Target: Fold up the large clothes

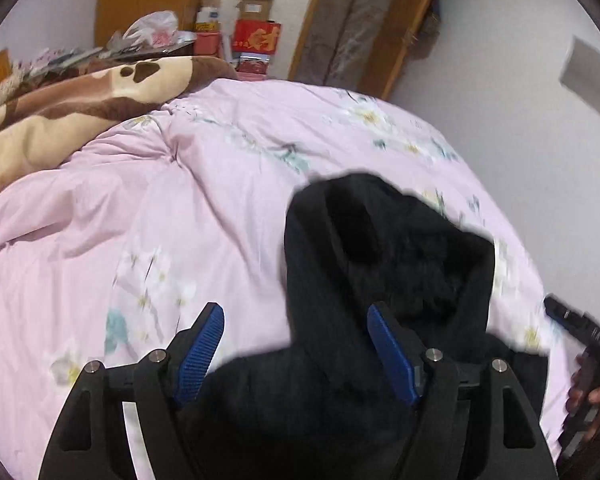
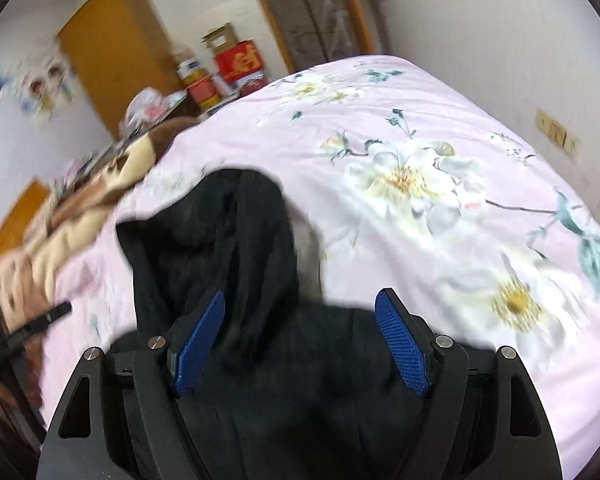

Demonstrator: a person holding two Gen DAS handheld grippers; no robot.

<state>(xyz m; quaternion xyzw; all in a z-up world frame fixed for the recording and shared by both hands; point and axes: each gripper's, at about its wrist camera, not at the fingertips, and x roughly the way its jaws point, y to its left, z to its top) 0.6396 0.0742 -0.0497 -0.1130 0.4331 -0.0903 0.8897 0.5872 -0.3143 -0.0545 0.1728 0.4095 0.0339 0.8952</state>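
**Black garment** (image 1: 388,264). Dark, finely ribbed cloth, lying bunched on the bed. In the left wrist view it fills the lower centre and right of the frame; in the right wrist view (image 2: 236,248) it fills the lower centre and left. A hood-like fold stands up at its far end. Not laid flat, no neat fold visible; the task looks to be at an early stage.

**Left gripper** (image 1: 296,354). Bottom centre of its own view. Jaws spread wide, blue pads (image 1: 200,356) well apart. Cloth lies below and between them, but neither pad presses on it, so nothing is pinched. Likely held open above the garment to pick a new hold.

**Right gripper** (image 2: 300,344). Bottom centre of its own view, also seen at the right edge of the left view, gripped by a hand (image 1: 592,396). Jaws spread wide, pads clear of the cloth, which lies under them. Nothing held.

**Bed cover** (image 1: 148,216). Pink, printed with white flowers and teal leaves; serves as the folding surface. Rumpled in the left view.

**Blanket** (image 1: 60,120). Tan and brown, heaped at the upper left of the left view, pushed aside and apart from the garment.

**Boxes** (image 2: 236,64). Red and cardboard, stacked beyond the bed, upper centre of both views.

**Wardrobe** (image 2: 112,56). Orange-brown, upper left of the right view.

Both views are smeared by motion.
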